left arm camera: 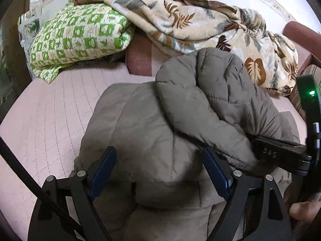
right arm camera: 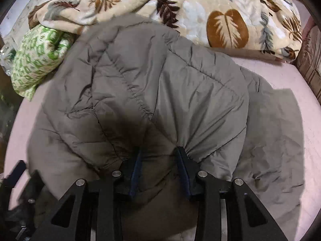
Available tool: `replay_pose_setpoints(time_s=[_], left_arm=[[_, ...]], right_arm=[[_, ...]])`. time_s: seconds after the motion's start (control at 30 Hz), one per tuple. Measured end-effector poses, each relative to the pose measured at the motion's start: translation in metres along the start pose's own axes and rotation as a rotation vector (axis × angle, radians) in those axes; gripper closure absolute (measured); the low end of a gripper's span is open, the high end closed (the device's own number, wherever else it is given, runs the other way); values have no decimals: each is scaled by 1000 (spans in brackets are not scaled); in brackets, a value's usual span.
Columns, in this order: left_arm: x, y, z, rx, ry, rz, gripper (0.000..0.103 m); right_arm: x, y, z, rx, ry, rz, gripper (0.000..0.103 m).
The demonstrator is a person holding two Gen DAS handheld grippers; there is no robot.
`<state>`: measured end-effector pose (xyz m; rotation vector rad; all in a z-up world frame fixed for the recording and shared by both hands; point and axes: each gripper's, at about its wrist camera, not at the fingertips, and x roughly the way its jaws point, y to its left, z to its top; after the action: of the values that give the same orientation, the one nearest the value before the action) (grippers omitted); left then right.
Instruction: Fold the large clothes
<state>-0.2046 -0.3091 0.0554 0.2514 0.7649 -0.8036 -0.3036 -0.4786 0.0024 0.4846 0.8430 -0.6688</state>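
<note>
Both tilted down: left gripper [left arm camera: 160, 172] wide apart over jacket [left arm camera: 152, 132]; right gripper [right arm camera: 159, 170] pinches jacket fold.

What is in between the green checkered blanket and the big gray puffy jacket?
Only bare pink bedsheet lies between the green blanket and the gray jacket, shown best in the left wrist view.

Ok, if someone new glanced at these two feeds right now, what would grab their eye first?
The puffy grey-brown jacket fills the middle of both views, spread on the pink bed sheet. Behind it, a leaf-print blanket lies heaped along the far side, with a green-and-white checked quilt folded at far left. The right gripper has jacket fabric bunched between its fingers.
</note>
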Motion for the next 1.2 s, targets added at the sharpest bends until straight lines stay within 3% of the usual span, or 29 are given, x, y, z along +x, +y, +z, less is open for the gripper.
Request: replay_pose_setpoints(time_s=[0.1, 0.27, 0.4, 0.53, 0.67, 0.77, 0.87, 0.97, 1.03, 1.2], left_arm=[[-7, 5, 3, -22, -17, -12, 17], [-18, 17, 8, -61, -60, 5, 17], [-19, 34, 12, -109, -58, 22, 17], [-16, 47, 15, -142, -51, 47, 17], [-12, 50, 16, -143, -39, 43, 17], [-12, 45, 16, -128, -40, 25, 17], [-13, 34, 15, -89, -46, 18, 17], [-11, 21, 11, -43, -33, 16, 17], [-7, 14, 9, -19, -9, 15, 17], [14, 1, -2, 38, 78, 36, 17]], right_arm=[[-18, 4, 2, 6, -29, -3, 65], [-65, 26, 0, -25, -141, 126, 65], [-52, 53, -6, -86, -90, 213, 65], [-20, 62, -22, -99, 0, 228, 64], [-25, 55, -26, -96, -1, 265, 64], [-52, 38, -17, -60, -54, 323, 64], [-80, 14, -12, -49, -147, 248, 61], [-87, -13, -10, -40, -177, 133, 55], [-80, -31, -15, -24, -156, 58, 55], [-35, -44, -32, -25, -7, 49, 53]])
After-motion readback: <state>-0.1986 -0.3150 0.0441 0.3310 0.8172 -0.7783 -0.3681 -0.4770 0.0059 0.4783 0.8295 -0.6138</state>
